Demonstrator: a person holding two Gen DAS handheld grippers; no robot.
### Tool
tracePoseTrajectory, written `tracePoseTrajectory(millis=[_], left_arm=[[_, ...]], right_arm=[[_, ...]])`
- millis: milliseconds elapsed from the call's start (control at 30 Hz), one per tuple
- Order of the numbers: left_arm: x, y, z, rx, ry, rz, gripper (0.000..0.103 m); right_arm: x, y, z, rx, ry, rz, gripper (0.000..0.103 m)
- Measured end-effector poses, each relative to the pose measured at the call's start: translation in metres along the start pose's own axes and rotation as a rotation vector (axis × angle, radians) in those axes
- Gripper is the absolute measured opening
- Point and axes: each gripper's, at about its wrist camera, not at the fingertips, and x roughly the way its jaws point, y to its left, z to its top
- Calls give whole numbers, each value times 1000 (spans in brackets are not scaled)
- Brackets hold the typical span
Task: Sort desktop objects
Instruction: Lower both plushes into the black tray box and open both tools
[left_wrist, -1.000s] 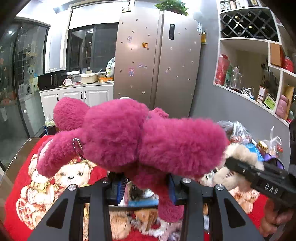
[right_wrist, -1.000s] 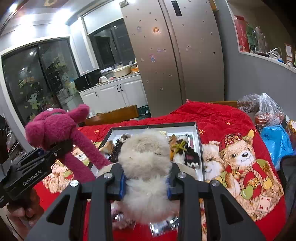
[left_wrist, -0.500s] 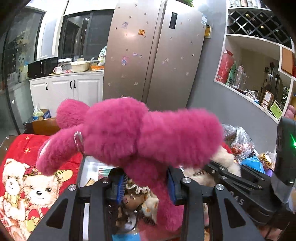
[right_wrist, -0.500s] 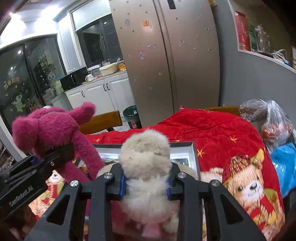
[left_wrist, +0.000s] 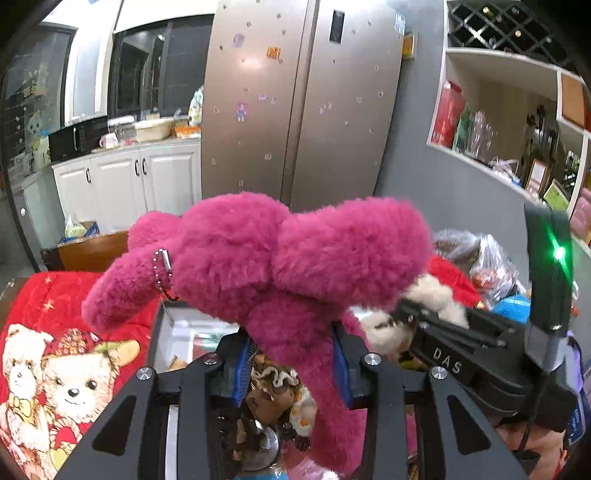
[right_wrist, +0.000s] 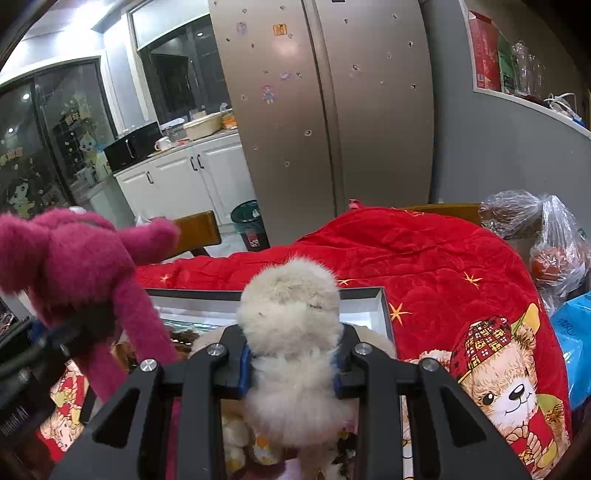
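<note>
The tall silver two-door fridge (left_wrist: 299, 110) fills the back wall, dotted with small magnets; below it my bench is covered by a red quilted cloth printed with cartoon bears (right_wrist: 424, 266); on that cloth sits one shallow rectangular box with a dark rim and pale inside (right_wrist: 384, 314), holding a jumble of small soft toys I cannot count. Beside the bench at the far right lies a pile of clear plastic bags (right_wrist: 546, 236). Two plush toys are lifted, one in each of my tongs; my left tongs (left_wrist: 291, 365) are clamped on the lower limb of one magenta fluffy plush bear (left_wrist: 280, 258), whose bulk spreads above and ahead of the blue pads, with a short bead chain (left_wrist: 162, 273) hanging at its side; the bear hangs over the near part of the box. My right tongs (right_wrist: 291, 362) are clamped on one cream fluffy plush toy (right_wrist: 291, 306), gripped at its waist so the round head stands just above the pads and the body hangs below between the arms; it too is over the box, near its right-hand rim. The two tongs are close together, the left one's pink bear just to the left of the cream toy in the right wrist view.
</note>
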Motion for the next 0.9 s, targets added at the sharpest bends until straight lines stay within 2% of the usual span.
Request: tracePoseTrajectory(millis=[100, 367, 600, 900], left_arm=[[14, 1, -5, -15, 44, -21, 37], [37, 11, -14, -32, 108, -12, 37], [43, 12, -19, -22, 117, 10, 37], [41, 9, -19, -18, 114, 17, 37]], right_arm=[[11, -2, -3, 0, 25, -1, 32], [35, -6, -8, 1, 74, -13, 32], [46, -9, -8, 8, 102, -25, 32], [44, -1, -11, -21, 91, -59, 32]])
